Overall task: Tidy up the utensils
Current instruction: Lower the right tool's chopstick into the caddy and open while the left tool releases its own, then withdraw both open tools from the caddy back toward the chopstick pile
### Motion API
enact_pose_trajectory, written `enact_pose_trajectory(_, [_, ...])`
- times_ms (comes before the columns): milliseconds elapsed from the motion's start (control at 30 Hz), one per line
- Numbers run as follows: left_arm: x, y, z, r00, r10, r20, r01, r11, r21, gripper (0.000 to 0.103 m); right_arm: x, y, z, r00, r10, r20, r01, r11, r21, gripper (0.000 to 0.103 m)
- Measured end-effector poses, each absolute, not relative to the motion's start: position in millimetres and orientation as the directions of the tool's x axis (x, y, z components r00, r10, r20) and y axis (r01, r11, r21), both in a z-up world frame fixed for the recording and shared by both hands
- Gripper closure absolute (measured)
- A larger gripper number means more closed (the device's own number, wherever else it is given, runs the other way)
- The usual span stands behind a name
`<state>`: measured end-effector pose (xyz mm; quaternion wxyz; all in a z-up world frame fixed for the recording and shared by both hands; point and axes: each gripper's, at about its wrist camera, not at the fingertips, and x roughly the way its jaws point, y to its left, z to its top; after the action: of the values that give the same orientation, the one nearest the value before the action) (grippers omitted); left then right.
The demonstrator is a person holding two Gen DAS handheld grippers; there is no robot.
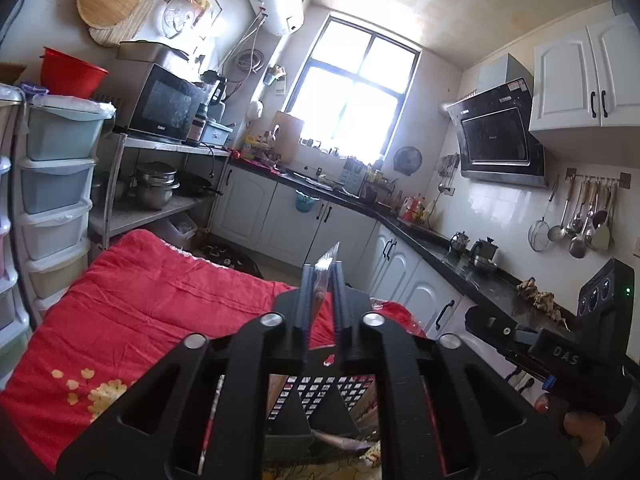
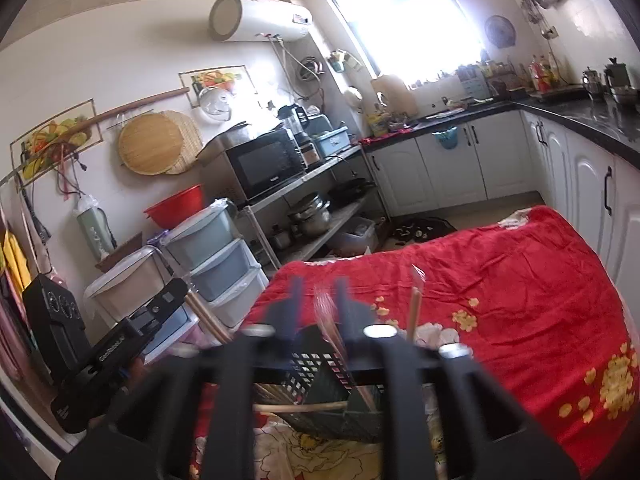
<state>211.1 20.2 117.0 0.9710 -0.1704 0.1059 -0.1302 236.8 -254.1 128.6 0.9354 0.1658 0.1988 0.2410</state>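
A clear-wrapped utensil packet point(image 1: 326, 270) is seen clamped between the nearly closed fingers of the left gripper point(image 1: 322, 280), above a black mesh basket point(image 1: 320, 394). The basket is set on a red flowered cloth point(image 1: 160, 304), near its close edge, with wooden sticks point(image 2: 298, 407) lying in it. The right gripper point(image 2: 318, 300) is blurred; its jaws stand apart, a wrapped stick point(image 2: 332, 324) between them, contact not discernible
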Motion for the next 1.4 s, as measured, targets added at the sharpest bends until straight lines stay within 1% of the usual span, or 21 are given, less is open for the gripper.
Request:
enact_pose_trajectory(33, [210.3,20.4,117.0,0.943,-0.289,-0.164,0.216,0.909,-0.357,0.090,235.3,-254.7,127.9,0.805,0.515,-0.293,-0.386,0.831,0.400,0.067])
enact_pose_trajectory(100, [208.1,21.2,116.0,0.942,-0.289,-0.171,0.214,0.909,-0.356,0.080,231.4,-255.2,127.2,0.808,0.510,-0.296,-0.385,0.837,0.390,0.067])
enact_pose_trajectory(133, [207.4,21.0,115.4,0.941,-0.290,-0.174,0.214,0.909,-0.356,0.078,228.7,-255.7,126.9,0.810,0.507,-0.295,-0.384,0.839,0.386,0.065])
enact_pose_trajectory(200, [204.8,21.3,114.2,0.941,-0.284,-0.185,0.206,0.913,-0.353,0.068,222.6,-256.4,126.1,0.814,0.500,-0.295,-0.383,0.845,0.374,0.061])
enact_pose_trajectory(267, [202.6,22.2,114.1,0.940,-0.285,-0.187,0.205,0.911,-0.358,0.063,218.0,-257.4,125.1,0.818,0.493,-0.296,-0.381,0.850,0.363,0.059])
enact_pose_trajectory(300, [200.7,23.4,114.6,0.939,-0.290,-0.185,0.209,0.908,-0.363,0.057,215.1,-257.8,124.6,0.819,0.491,-0.297,-0.381,0.853,0.358,0.056])
enact_pose_trajectory(333, [199.0,23.5,115.0,0.939,-0.292,-0.183,0.211,0.907,-0.364,0.055,213.2,-258.3,124.2,0.820,0.489,-0.297,-0.380,0.854,0.355,0.053])
enact_pose_trajectory(400, [195.3,24.0,116.2,0.941,-0.288,-0.178,0.211,0.909,-0.359,0.046,209.1,-259.6,123.4,0.821,0.487,-0.299,-0.380,0.856,0.350,0.052])
enact_pose_trajectory(433, [193.6,24.2,116.9,0.942,-0.286,-0.176,0.210,0.910,-0.357,0.044,207.0,-260.1,123.5,0.821,0.486,-0.299,-0.381,0.857,0.348,0.050])
enact_pose_trajectory(500, [190.8,25.9,118.2,0.943,-0.284,-0.175,0.208,0.911,-0.357,0.037,203.3,-262.5,123.2,0.824,0.483,-0.296,-0.379,0.858,0.346,0.047])
enact_pose_trajectory(600, [188.7,28.7,118.8,0.944,-0.278,-0.179,0.199,0.910,-0.364,0.031,197.8,-264.6,122.3,0.824,0.482,-0.298,-0.379,0.860,0.342,0.046])
enact_pose_trajectory(633, [188.0,30.1,119.0,0.944,-0.276,-0.181,0.195,0.909,-0.369,0.030,197.5,-264.7,122.2,0.824,0.482,-0.299,-0.379,0.860,0.342,0.045])
enact_pose_trajectory(700, [185.8,33.9,118.8,0.944,-0.274,-0.184,0.190,0.906,-0.379,0.025,194.1,-265.1,121.1,0.825,0.479,-0.301,-0.377,0.862,0.338,0.042])
enact_pose_trajectory(933, [179.2,45.8,115.5,0.943,-0.266,-0.200,0.169,0.900,-0.401,0.017,185.3,-268.9,115.0,0.819,0.477,-0.319,-0.368,0.863,0.346,0.040])
enact_pose_trajectory(1200, [169.2,54.6,103.9,0.938,-0.254,-0.236,0.137,0.897,-0.421,0.011,173.8,-267.4,112.0,0.817,0.475,-0.326,-0.372,0.868,0.330,0.037])
enact_pose_trajectory(1400, [162.3,58.5,95.9,0.933,-0.254,-0.256,0.125,0.893,-0.432,0.011,162.5,-262.9,107.7,0.812,0.477,-0.336,-0.382,0.870,0.311,0.036])
